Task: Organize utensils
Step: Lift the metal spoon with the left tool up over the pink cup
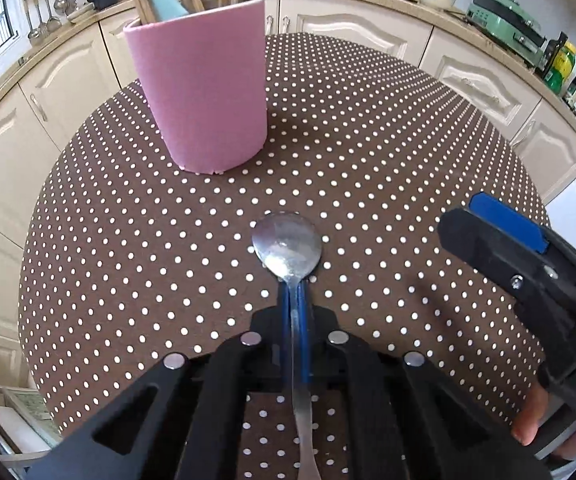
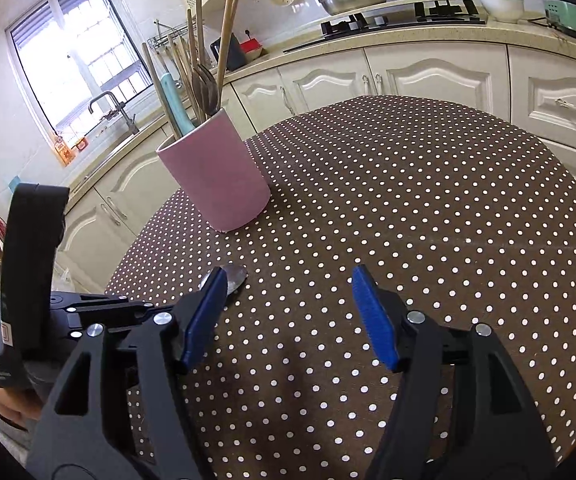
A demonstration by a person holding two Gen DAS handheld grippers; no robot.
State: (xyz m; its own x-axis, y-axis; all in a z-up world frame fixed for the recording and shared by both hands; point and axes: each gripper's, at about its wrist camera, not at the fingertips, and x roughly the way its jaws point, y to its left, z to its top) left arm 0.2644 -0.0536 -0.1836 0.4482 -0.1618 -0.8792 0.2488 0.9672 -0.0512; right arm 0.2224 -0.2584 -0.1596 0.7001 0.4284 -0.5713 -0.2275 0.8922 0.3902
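The left gripper (image 1: 296, 296) has its 2 blue pads pressed together on the neck of a metal spoon (image 1: 288, 246), just behind the bowl; the handle runs back between the black fingers toward the camera, and the bowl lies face up on the brown tablecloth (image 1: 388, 160) with white dots. From the right wrist view only part of that spoon (image 2: 235, 278) shows, peeking out behind the near blue pad. The right gripper (image 2: 288, 320) stands with its jaws well apart and nothing between them, over bare cloth to the right of the spoon; in the left wrist view it (image 1: 488, 224) enters from the right edge, with a fingertip of the hand holding it visible low down. Beyond the spoon, toward the far left of the round table, a pink utensil holder (image 1: 204, 92) stands upright (already holding several wooden handles, a pale blue handle and dark utensil heads). Behind the table run cream kitchen cabinets (image 2: 428, 76) under a counter.
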